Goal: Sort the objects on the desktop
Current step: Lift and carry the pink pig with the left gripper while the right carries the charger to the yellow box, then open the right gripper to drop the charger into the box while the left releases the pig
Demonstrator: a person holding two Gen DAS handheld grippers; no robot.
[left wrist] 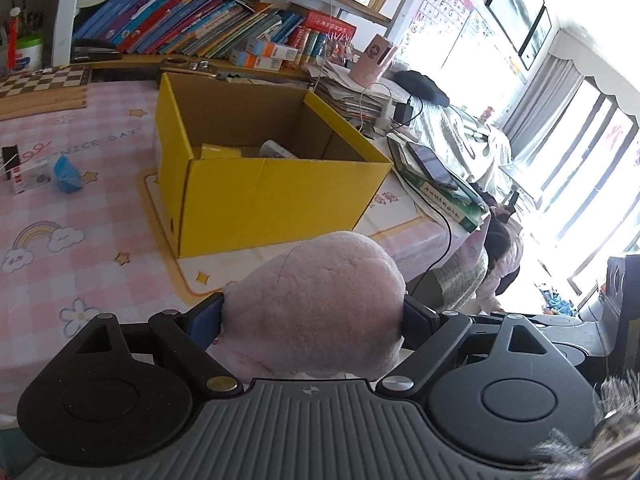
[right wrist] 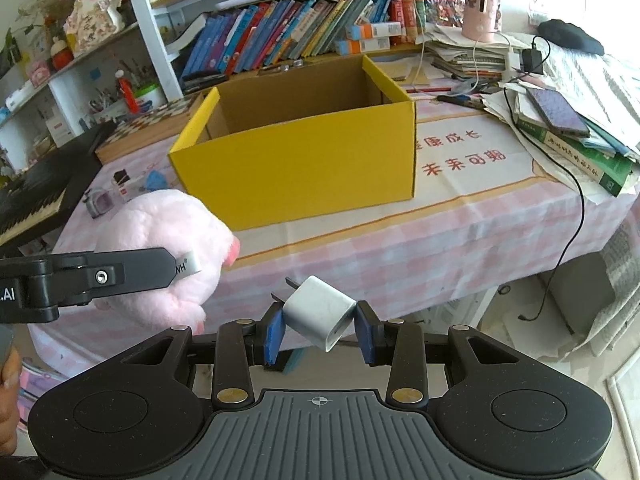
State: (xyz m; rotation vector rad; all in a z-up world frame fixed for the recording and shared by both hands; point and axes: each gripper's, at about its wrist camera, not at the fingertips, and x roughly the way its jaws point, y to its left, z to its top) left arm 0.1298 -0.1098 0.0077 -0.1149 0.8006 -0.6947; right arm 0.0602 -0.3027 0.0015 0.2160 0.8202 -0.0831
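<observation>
A pink plush toy fills my left gripper, whose blue pads press its two sides, so the jaws stand wide but shut on it. The same pink plush toy and left gripper show at the left of the right wrist view. My right gripper is shut on a small white plug charger, held tilted with its prongs pointing up and left. An open yellow cardboard box stands on the pink checked tablecloth ahead of both grippers, with a few items on its floor.
A small blue object and a little white box lie left of the yellow box. Stacked books and papers with a phone crowd the table's right end, with a black cable hanging off the edge. A bookshelf lines the back.
</observation>
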